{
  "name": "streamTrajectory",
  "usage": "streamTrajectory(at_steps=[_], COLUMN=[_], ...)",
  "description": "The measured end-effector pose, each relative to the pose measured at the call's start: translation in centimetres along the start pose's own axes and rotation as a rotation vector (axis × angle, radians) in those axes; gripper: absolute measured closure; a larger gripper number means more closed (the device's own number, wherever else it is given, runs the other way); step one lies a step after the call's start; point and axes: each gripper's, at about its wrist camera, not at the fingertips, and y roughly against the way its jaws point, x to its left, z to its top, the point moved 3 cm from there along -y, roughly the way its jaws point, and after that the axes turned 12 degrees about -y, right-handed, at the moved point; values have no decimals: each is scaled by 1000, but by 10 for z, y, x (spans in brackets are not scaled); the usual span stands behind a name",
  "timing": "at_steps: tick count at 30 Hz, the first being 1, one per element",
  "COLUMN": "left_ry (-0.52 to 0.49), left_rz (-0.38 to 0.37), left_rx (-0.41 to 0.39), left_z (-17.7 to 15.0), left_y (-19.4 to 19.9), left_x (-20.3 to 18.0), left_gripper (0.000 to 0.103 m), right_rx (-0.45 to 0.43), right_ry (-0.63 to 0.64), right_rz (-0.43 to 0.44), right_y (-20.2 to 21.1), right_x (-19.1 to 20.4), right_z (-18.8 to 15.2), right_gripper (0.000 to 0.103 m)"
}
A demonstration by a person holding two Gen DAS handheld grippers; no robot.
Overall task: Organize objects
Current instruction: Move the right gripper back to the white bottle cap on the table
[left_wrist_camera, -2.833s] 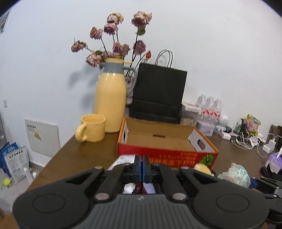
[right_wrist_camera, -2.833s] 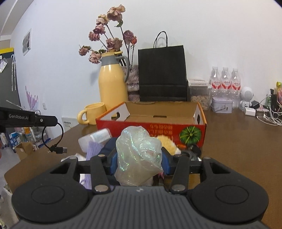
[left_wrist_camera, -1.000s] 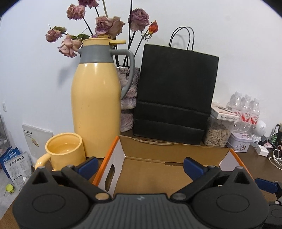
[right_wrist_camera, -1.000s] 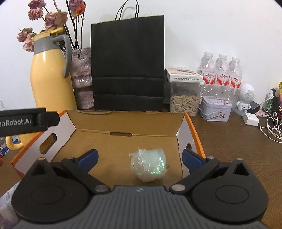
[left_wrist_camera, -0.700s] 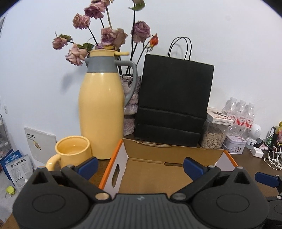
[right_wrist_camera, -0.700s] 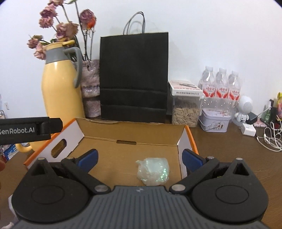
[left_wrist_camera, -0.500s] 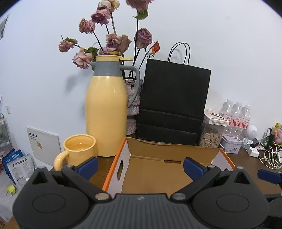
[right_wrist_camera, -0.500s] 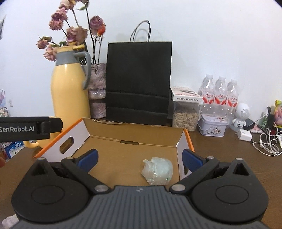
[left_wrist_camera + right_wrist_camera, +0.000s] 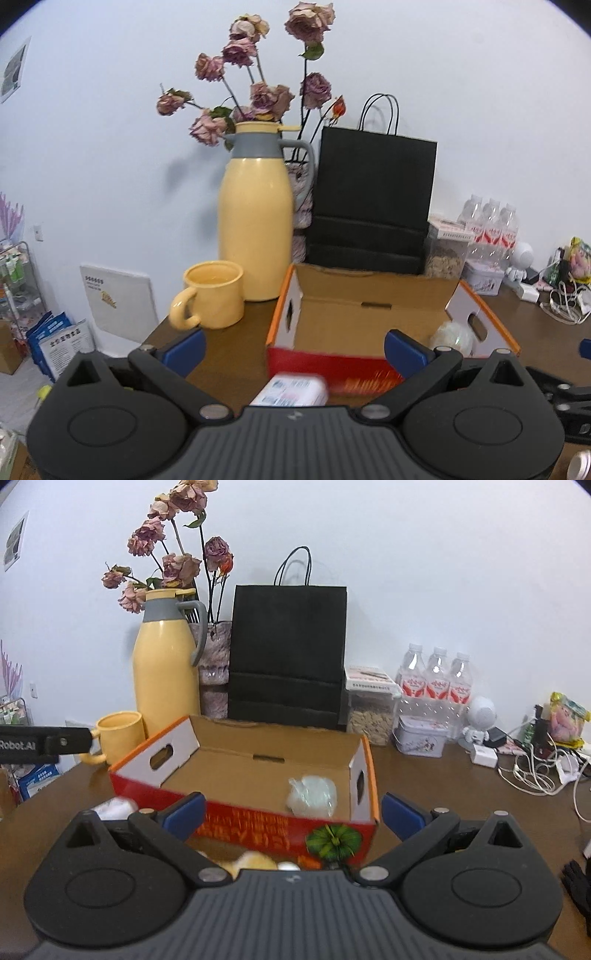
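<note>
Right wrist view: crinkly iridescent plastic bundle [image 9: 313, 796] inside corrugated cardboard box [image 9: 236, 760], both grippers [image 9: 291, 812] [image 9: 293, 345] spread, empty.

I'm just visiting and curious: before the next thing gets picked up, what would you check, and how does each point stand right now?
1. Left gripper jaws apart, holding nothing: ok.
2. Right gripper jaws apart, holding nothing: ok.
3. Plastic wad lying inside the box, by its right wall: ok.
4. Free floor left in the box: ok.
5. White packet lying before the box, between the left jaws: ok.
6. Items under the right gripper: mostly hidden, cannot tell.
</note>
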Motion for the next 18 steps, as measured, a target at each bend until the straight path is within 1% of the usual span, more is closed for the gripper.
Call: streamTrajectory(at_steps=[6,12,15,18], left_ry=[0,-4,-13,-18], left_rz=[22,28,25,17], left_rx=[52,95,116,120], left_z=[-30,-60,-76,-90], left_y=[10,18,21,27], left_x=[14,25,29,32], left_gripper=[0,0,0,0], right_rx=[33,73,93,112], right_ry=[4,5,4,9], right_rz=[-20,-44,-58,-68], right_y=[21,37,44,48], right_x=[-18,-39,-49,-57], right_z=[-26,-51,-64,-74], right_gripper=[0,0,0,0])
